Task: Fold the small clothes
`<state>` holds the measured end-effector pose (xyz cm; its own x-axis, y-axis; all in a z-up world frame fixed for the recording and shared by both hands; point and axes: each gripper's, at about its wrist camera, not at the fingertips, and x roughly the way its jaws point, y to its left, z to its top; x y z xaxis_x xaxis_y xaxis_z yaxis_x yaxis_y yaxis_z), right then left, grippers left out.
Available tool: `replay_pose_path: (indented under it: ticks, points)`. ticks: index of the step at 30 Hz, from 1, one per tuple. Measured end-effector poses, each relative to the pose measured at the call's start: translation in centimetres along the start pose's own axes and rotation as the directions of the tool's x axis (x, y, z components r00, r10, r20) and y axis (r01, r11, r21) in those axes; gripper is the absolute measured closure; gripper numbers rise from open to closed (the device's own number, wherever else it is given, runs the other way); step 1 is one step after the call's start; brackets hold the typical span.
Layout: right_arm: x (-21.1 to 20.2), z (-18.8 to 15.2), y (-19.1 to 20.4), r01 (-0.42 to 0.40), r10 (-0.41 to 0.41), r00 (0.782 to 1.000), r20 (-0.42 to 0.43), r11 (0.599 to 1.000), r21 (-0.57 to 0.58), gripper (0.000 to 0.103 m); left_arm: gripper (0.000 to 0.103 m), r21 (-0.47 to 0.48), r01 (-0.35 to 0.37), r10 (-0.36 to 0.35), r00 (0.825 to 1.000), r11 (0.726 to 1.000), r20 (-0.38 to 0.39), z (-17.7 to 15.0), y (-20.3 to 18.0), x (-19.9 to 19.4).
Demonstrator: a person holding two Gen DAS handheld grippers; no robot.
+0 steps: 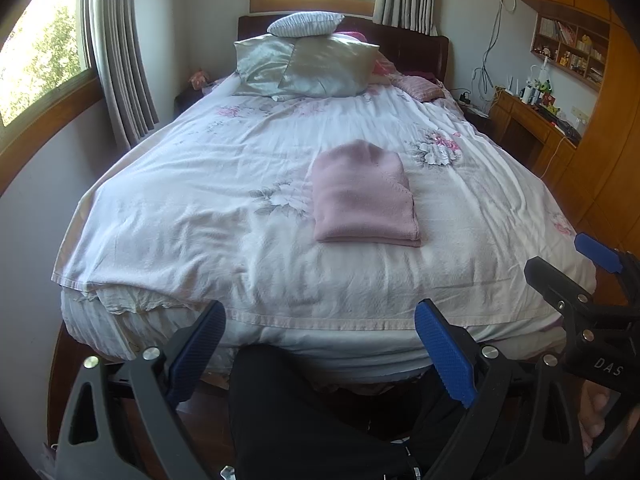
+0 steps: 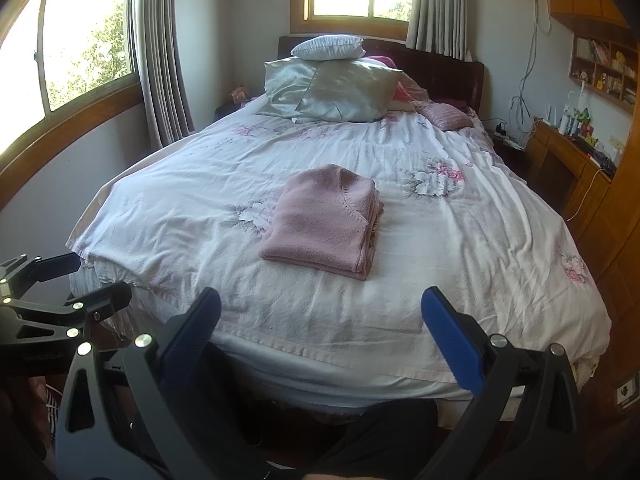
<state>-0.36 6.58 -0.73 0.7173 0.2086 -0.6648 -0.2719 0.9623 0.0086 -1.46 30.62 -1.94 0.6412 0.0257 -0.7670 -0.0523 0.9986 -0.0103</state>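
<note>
A pink knit garment [image 1: 364,198] [image 2: 324,222] lies folded into a thick rectangle near the middle of the floral bedspread [image 1: 200,208] [image 2: 460,240]. My left gripper [image 1: 320,344] is held back over the foot of the bed, its blue-padded jaws wide open with nothing between them. My right gripper [image 2: 320,328] is likewise drawn back at the bed's foot, open and empty. The right gripper [image 1: 568,268] also shows at the right edge of the left wrist view, and the left gripper [image 2: 68,280] at the left edge of the right wrist view. Neither touches the garment.
Pillows [image 1: 308,64] [image 2: 332,88] are stacked at the headboard. A wooden desk [image 1: 532,120] [image 2: 568,160] and shelves stand along the right wall, a curtained window [image 1: 116,52] on the left. A person's dark-clothed legs [image 1: 304,412] are below the grippers.
</note>
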Motion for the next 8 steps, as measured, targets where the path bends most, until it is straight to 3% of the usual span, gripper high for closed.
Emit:
replay_pose_path:
  ticks: [8]
  points:
    - [0.13, 0.12, -0.16, 0.001, -0.001, 1.0, -0.013, 1.0, 0.008, 0.003, 0.007, 0.0, 0.003, -0.003, 1.0, 1.0, -0.002, -0.34, 0.28, -0.21]
